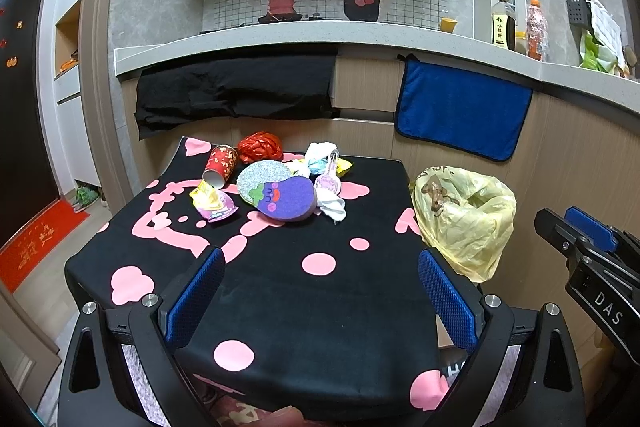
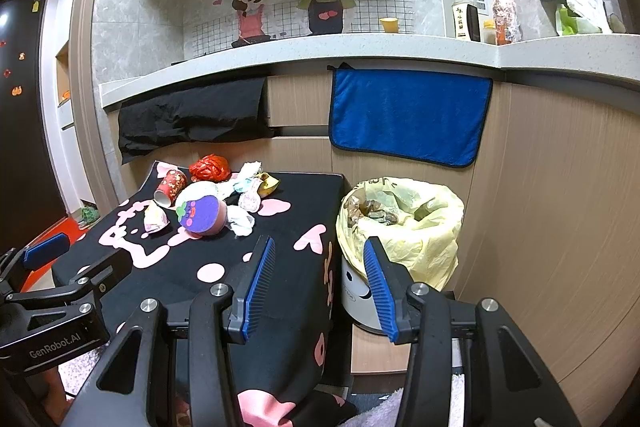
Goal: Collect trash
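Black cloth with pink shapes covers the small table [image 1: 280,307], and in the left wrist view the trash sits in one heap at its far end, straight ahead of the left tongs [image 1: 320,291]. Those tongs are spread wide with nothing between the blue pads, low over the near edge of the table. The heap is well apart from them. Nearest in line is the purple sponge [image 1: 286,197], its long axis running left to right across the line of reach. Left of it lie a crumpled wrapper [image 1: 212,203] and a red paper cup [image 1: 221,164] tipped on its side, mouth toward the camera. Behind are a red crumpled bag [image 1: 260,146] and white tissues [image 1: 320,151]. The yellow bin bag [image 1: 464,219] stands off the table's right side, and the right tongs [image 1: 576,231] show at the right edge.

In the right wrist view the right tongs [image 2: 320,279] are also spread and hold nothing; they straddle the table's right edge. The lined bin [image 2: 400,223] is just ahead and slightly right of them, much nearer than the heap, which lies forward and to the left. The sponge [image 2: 202,215] is again the closest piece. The left tongs [image 2: 52,259] appear at the lower left.

By my judgement the left tongs face the heap more squarely, while the right ones are better placed for the bin.
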